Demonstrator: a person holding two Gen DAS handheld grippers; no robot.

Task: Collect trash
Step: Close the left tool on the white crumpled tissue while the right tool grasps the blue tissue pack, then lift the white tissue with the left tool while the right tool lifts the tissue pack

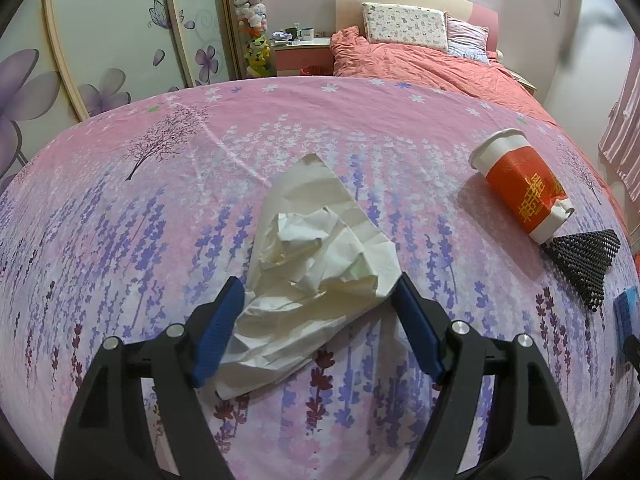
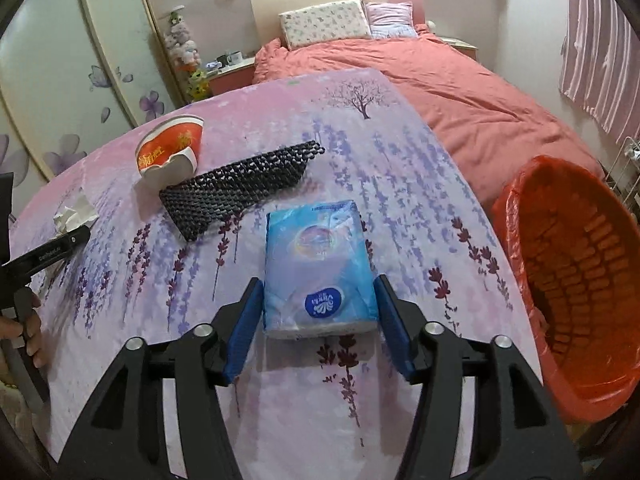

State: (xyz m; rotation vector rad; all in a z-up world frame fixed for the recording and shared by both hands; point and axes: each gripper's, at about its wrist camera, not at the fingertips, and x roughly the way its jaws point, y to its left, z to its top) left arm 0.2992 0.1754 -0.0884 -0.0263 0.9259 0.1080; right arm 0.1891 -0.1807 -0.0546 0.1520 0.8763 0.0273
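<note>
A crumpled white tissue [image 1: 312,268] lies on the pink and purple floral tablecloth [image 1: 160,208]. My left gripper [image 1: 318,284] is open, its blue pads on either side of the tissue's near part. A crushed red and white paper cup [image 1: 520,188] lies on its side at the right, also in the right wrist view [image 2: 170,156]. My right gripper [image 2: 318,292] is open around a blue tissue pack [image 2: 318,268] lying on the cloth. The red-lined trash basket [image 2: 576,288] stands beside the table at the right.
A black mesh mat [image 2: 240,188] lies between cup and pack, also in the left wrist view [image 1: 584,256]. A bed with a salmon quilt [image 2: 460,92] lies behind the table. A nightstand [image 1: 302,50] and wardrobe doors [image 1: 100,40] are at the back left.
</note>
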